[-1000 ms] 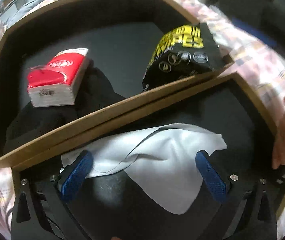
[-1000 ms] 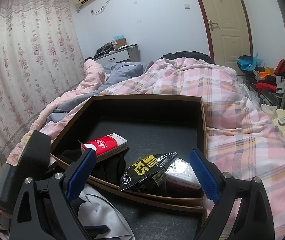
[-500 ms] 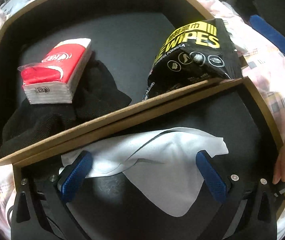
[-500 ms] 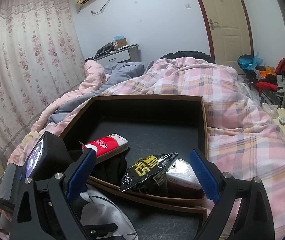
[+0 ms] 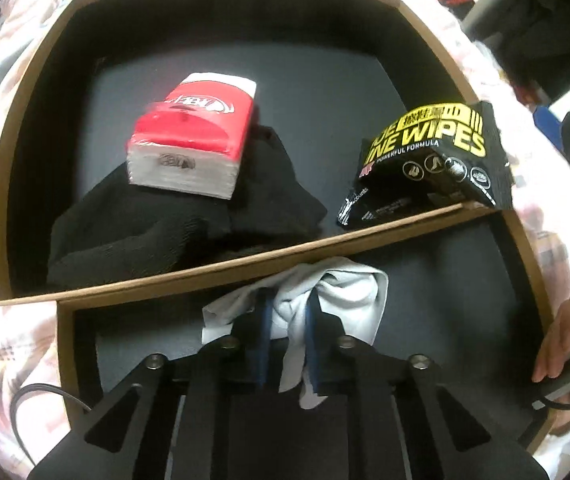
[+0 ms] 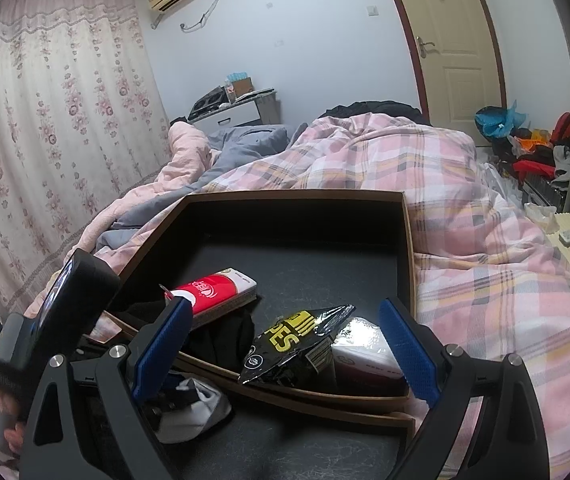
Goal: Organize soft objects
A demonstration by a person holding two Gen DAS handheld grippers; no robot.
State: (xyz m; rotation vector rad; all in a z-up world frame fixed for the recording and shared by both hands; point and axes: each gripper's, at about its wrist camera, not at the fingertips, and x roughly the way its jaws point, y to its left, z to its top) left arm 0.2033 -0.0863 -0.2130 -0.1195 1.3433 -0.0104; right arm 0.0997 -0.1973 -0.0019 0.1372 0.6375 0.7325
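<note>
- Left hand-held gripper (image 5: 288,334): blue pads drawn together, pinching a bunched white cloth (image 5: 341,292) in the near box (image 5: 65,344).
- Cloth gathered into folds between the pads; loose ends hang below, just beside the cardboard wall dividing the two boxes.
- Far box (image 5: 17,152), on the plaid bed quilt (image 6: 465,200): red tissue pack (image 5: 193,132) lying on a black garment (image 5: 173,224); black wipes packet (image 5: 433,160) propped tilted against the right corner.
- Right hand-held gripper (image 6: 285,352): fingers spread wide, nothing between them, hanging above the near edge of the boxes.
- White plastic-wrapped pack (image 6: 365,352) beneath the wipes packet, right wrist view.
</note>
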